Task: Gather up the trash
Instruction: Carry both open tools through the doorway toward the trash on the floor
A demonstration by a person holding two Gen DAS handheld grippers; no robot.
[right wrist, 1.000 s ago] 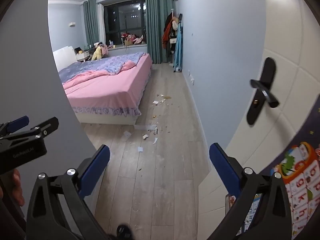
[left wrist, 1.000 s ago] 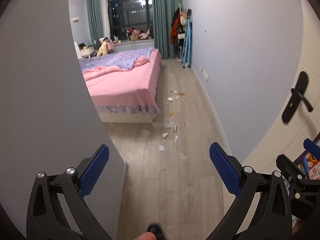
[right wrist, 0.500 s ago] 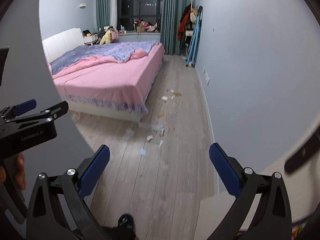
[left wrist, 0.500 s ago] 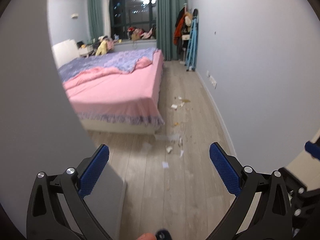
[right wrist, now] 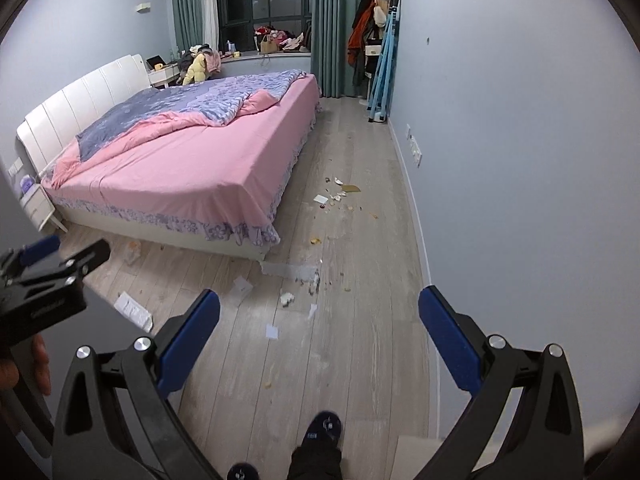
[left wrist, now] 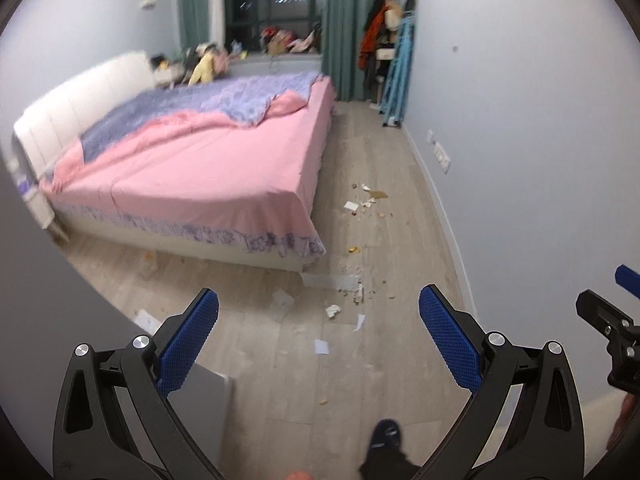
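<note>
Trash lies scattered on the wooden floor beside the bed: a white paper square point(left wrist: 321, 347) point(right wrist: 272, 331), a crumpled tissue point(left wrist: 332, 311) point(right wrist: 286, 299), a clear plastic wrapper point(left wrist: 330, 281) point(right wrist: 289, 270), a white packet point(right wrist: 133, 311) and scraps with crumbs farther off point(left wrist: 366, 200) point(right wrist: 338, 194). My left gripper point(left wrist: 318, 336) is open and empty, held high above the floor. My right gripper point(right wrist: 319, 334) is open and empty too, well short of the trash. Each gripper shows at the edge of the other's view.
A pink bed point(right wrist: 180, 160) fills the left of the room. The blue wall point(right wrist: 520, 160) runs along the right. A grey wall corner point(left wrist: 60, 320) stands close at the left. A blue folding rack point(right wrist: 382, 68) and hanging clothes stand at the far end. My foot point(right wrist: 324, 432) shows below.
Both grippers have moved forward through the doorway into the bedroom. The door and its handle have left view, and the bed and the trash are nearer and fuller in view.
</note>
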